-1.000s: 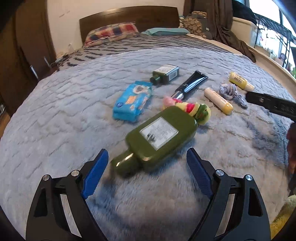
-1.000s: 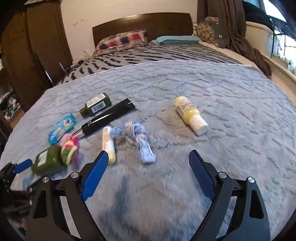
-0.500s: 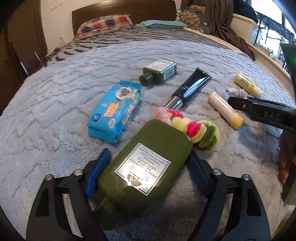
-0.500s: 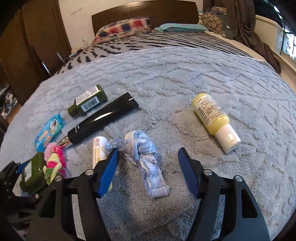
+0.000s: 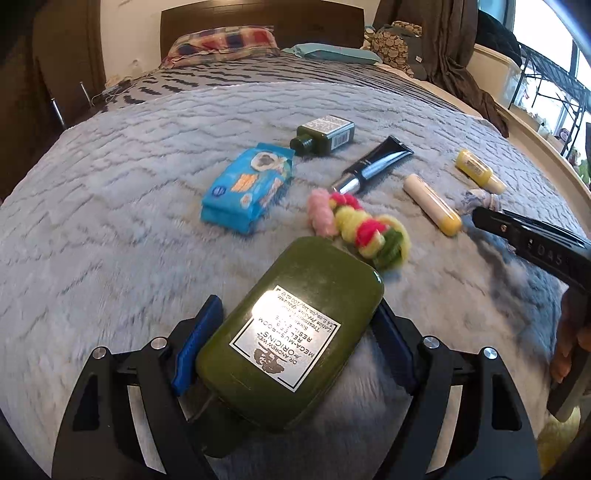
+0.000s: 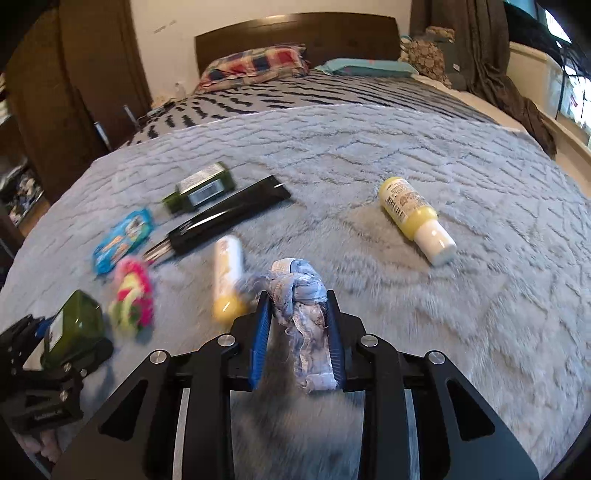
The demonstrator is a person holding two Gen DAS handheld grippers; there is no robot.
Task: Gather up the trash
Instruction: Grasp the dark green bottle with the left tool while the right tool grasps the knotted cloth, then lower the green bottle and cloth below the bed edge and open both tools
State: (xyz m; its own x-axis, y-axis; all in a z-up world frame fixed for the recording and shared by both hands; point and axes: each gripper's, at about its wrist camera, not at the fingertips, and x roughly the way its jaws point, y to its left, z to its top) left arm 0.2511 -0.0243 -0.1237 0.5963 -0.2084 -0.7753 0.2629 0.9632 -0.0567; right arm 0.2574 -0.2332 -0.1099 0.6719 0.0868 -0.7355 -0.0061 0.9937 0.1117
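On the grey fluffy blanket [image 5: 110, 229] lies a large green bottle [image 5: 295, 332] with a silver label. My left gripper [image 5: 295, 314] is shut on it, a blue pad against each side. A knotted pale-blue cloth [image 6: 299, 295] sits between the pads of my right gripper [image 6: 297, 299], whose jaws are closing and touch it on both sides. Beyond lie a blue wipes pack [image 5: 247, 188], a small green bottle [image 5: 325, 134], a black tube [image 5: 373, 164], a bright yarn bundle [image 5: 362, 229], a cream-and-yellow tube [image 6: 227, 277] and a yellow bottle [image 6: 413, 218].
The bed runs back to pillows [image 6: 255, 66] and a dark headboard [image 6: 295, 33]. A brown wardrobe [image 6: 74, 81] stands at the left. Dark clothing [image 6: 509, 92] hangs over the bed's right edge by a window ledge. A hand [image 5: 570, 343] shows at the far right.
The left gripper came forward around the large green bottle and closed on it. The right gripper advanced to the knotted cloth and its jaws narrowed from wide apart to touching it.
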